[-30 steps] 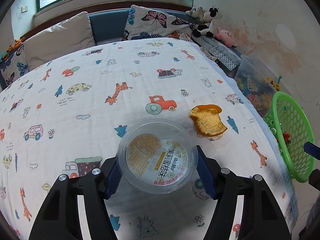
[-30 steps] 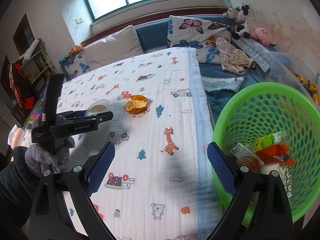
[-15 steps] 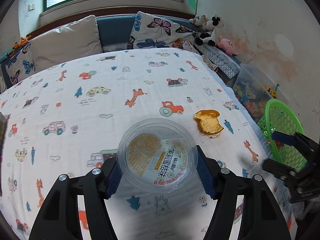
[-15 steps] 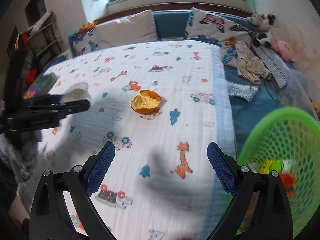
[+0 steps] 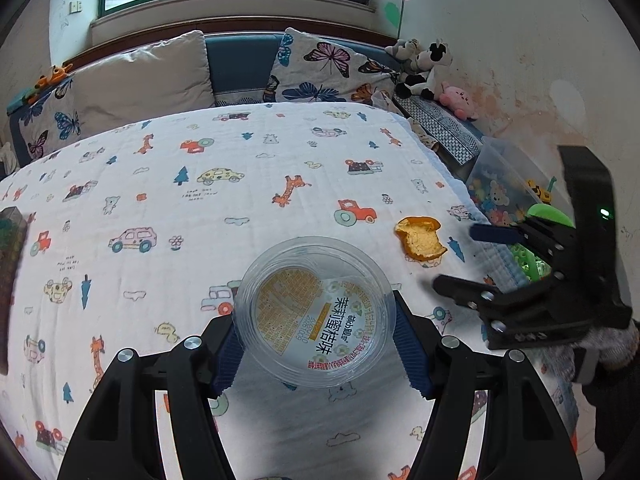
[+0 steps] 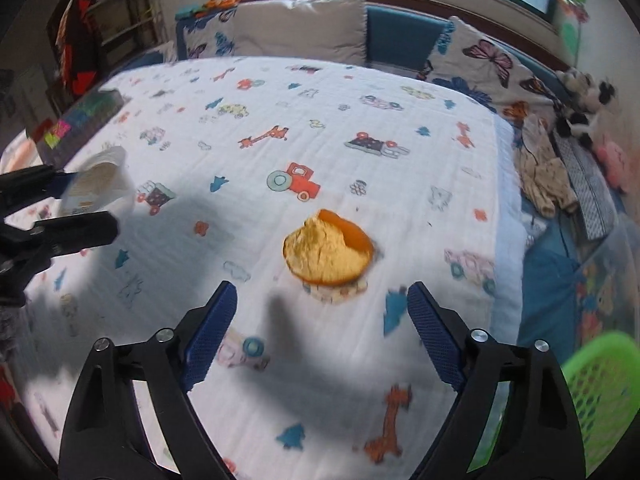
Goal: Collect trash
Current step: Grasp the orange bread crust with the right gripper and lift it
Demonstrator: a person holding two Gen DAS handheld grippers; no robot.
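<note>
My left gripper [image 5: 314,348] is shut on a clear plastic cup [image 5: 315,313] with a printed foil lid, held above the patterned bed sheet [image 5: 200,208]. The cup also shows in the right wrist view [image 6: 98,182] at the far left. An orange peel [image 5: 421,239] lies on the sheet near the right edge; in the right wrist view the peel [image 6: 328,254] is just ahead of my right gripper [image 6: 320,338], which is open and empty. The right gripper also shows in the left wrist view [image 5: 464,260]. A green mesh basket [image 6: 596,392] stands beside the bed at the lower right.
Pillows [image 5: 140,76] and plush toys [image 5: 424,68] line the far side. A clear box of toys [image 5: 500,192] sits on the floor by the basket [image 5: 536,240]. A dark box [image 6: 80,120] lies at the bed's left edge. Clothes [image 6: 548,176] lie to the right.
My right gripper swung left from over the basket to just short of the orange peel. My left gripper rose and drew back a little, still holding the cup.
</note>
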